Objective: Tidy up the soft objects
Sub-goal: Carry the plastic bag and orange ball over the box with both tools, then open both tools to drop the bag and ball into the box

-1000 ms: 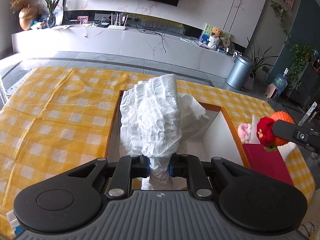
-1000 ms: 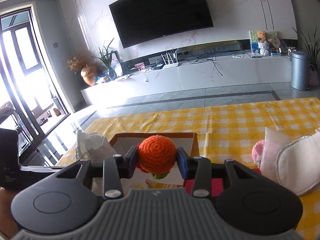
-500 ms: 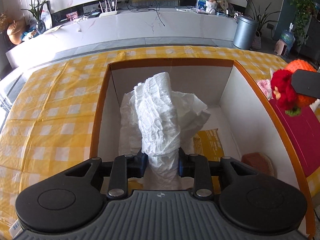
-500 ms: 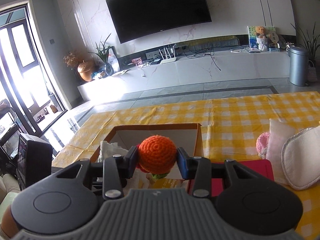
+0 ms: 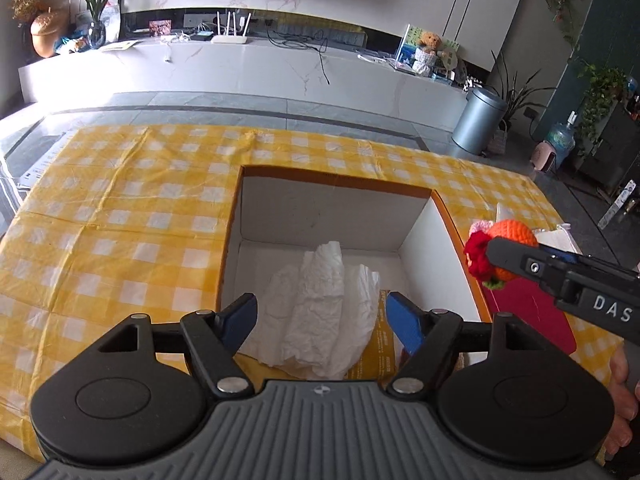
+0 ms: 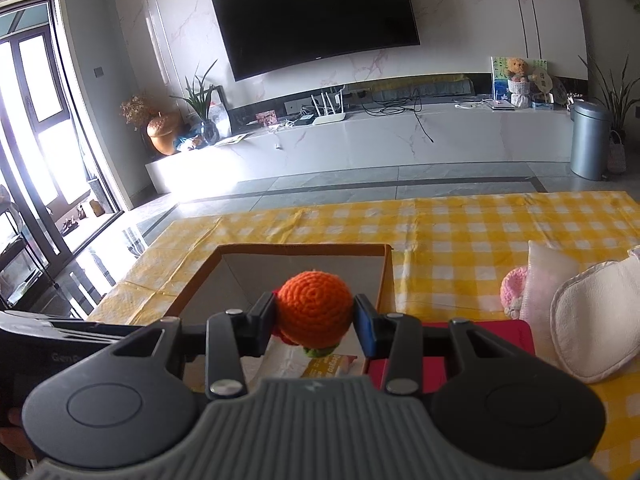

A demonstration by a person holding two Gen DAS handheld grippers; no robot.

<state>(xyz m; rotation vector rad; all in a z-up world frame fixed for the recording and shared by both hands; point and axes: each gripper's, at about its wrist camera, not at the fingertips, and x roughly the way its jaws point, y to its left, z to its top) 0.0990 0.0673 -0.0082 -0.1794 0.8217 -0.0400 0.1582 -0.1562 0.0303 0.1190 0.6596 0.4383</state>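
A crumpled white cloth (image 5: 320, 308) lies on the floor of an open cardboard box (image 5: 416, 216) with white inner walls. My left gripper (image 5: 322, 318) is open above the box's near edge, jaws wide apart on either side of the cloth, not touching it. My right gripper (image 6: 314, 318) is shut on an orange crochet ball with red and green parts (image 6: 315, 312), held above the box's right rim (image 6: 386, 276); it also shows in the left wrist view (image 5: 508, 248).
A yellow checked tablecloth (image 5: 120, 216) covers the table. A red flat object (image 6: 516, 332) lies right of the box. A white pad (image 6: 592, 320), a white pillow (image 6: 548, 280) and a pink crochet item (image 6: 512, 292) lie further right. A yellow packet (image 5: 380, 352) lies in the box.
My left gripper opened and let go of the white cloth, which now lies in the box, and pulled back and up. The right gripper still holds the orange ball, slightly nearer the box.
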